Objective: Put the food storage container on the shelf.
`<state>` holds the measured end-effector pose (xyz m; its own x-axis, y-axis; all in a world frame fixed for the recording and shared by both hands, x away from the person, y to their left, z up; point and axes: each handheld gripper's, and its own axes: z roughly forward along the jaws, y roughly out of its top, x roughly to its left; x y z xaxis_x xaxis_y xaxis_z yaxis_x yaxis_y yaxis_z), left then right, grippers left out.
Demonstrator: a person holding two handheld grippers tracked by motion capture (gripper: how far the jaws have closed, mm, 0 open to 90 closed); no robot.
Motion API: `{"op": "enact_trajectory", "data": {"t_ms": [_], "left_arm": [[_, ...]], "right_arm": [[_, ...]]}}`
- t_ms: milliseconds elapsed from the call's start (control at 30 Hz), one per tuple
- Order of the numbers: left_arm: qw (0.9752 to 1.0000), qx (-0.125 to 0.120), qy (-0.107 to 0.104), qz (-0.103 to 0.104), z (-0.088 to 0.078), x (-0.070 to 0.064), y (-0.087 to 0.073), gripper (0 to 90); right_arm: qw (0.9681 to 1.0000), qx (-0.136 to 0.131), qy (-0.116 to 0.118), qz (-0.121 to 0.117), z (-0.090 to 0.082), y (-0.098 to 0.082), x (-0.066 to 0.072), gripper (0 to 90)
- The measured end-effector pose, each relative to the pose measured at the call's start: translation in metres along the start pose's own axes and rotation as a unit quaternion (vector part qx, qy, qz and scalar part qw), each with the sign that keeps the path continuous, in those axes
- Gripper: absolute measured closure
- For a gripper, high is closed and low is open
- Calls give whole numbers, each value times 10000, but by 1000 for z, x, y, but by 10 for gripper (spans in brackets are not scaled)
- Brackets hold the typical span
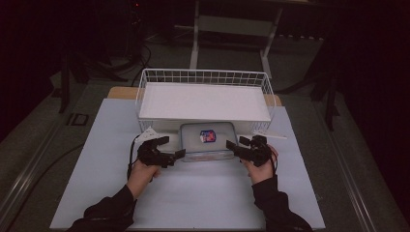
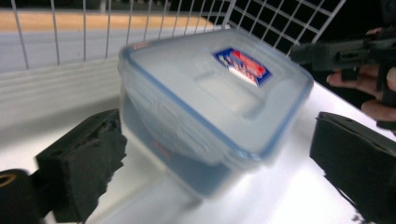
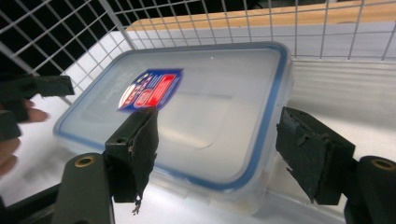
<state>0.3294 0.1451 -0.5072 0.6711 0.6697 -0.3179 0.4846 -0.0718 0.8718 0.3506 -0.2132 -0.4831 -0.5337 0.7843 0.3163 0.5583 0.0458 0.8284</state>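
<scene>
A clear plastic food container (image 1: 207,140) with a blue-rimmed snap lid and a red-and-blue label (image 1: 208,136) sits at the middle of the high view on the pale table (image 1: 193,193), its far end tucked under the front edge of a white wire shelf rack (image 1: 205,99). The left gripper (image 1: 171,147) sits just left of centre, jaws spread apart at the container's left side, gripping nothing. The right gripper (image 1: 234,143), just right of centre, is likewise released, its jaws straddling the container's right corner (image 3: 261,186).
</scene>
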Motion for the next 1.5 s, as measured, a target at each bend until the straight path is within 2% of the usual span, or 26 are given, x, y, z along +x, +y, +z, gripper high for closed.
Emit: {"op": "enact_trajectory", "data": {"t_ms": [100, 133, 300, 333, 367, 433, 467, 500, 567, 733, 800, 933, 1067, 1133, 1267, 1500], "left_arm": [[9999, 92, -75, -51, -7, -4, -1, 5], [9998, 155, -129, -60, -14, -7, -1, 5], [9995, 195, -212, -117, -28, -13, -3, 5], [9996, 254, -114, -104, -35, -17, -5, 5], [9997, 208, 8, -88, -38, -21, -8, 5], [9998, 186, 66, -64, -41, -24, -11, 5], [9998, 206, 50, -37, -46, -29, -17, 5], [9997, 257, 42, 28, -48, -32, -19, 5], [9993, 348, 32, 99, -51, -37, -24, 5], [9995, 322, 21, 55, -59, -39, -33, 5], [9994, 320, 80, 110, -60, -38, -35, 5], [9989, 388, 137, 212, -58, -38, -39, 5], [9990, 424, 52, 123, -56, -36, -41, 5], [9992, 360, 28, 185, -57, -37, -42, 5], [9990, 279, 27, 349, -58, -41, -41, 5], [9990, 230, -2, 381, -57, -41, -43, 5]], "right_arm": [[9999, -51, 26, -92, -4, -2, 5, 293], [9997, -96, 78, -218, -8, -4, 13, 295], [9985, -186, 247, -449, -13, -6, 26, 327], [9975, -225, 395, -534, -16, -8, 33, 374], [9972, -203, 453, -561, -16, -9, 35, 395], [9968, -210, 463, -610, -17, -10, 38, 426], [9962, -119, 565, -658, -17, -14, 42, 537], [9960, -113, 599, -660, -16, -16, 44, 562], [9951, -29, 667, -723, -14, -19, 46, 673], [9937, 164, 821, -746, -8, -25, 51, 898], [9928, 276, 911, -729, -4, -27, 53, 899], [9921, 470, 854, -790, 6, -32, 54, 900], [9919, 548, 793, -821, 13, -34, 54, 900], [9924, 583, 739, -789, 18, -35, 52, 900], [9931, 529, 706, -771, 25, -33, 49, 900], [9938, 515, 633, -755, 35, -27, 52, 900]]}}
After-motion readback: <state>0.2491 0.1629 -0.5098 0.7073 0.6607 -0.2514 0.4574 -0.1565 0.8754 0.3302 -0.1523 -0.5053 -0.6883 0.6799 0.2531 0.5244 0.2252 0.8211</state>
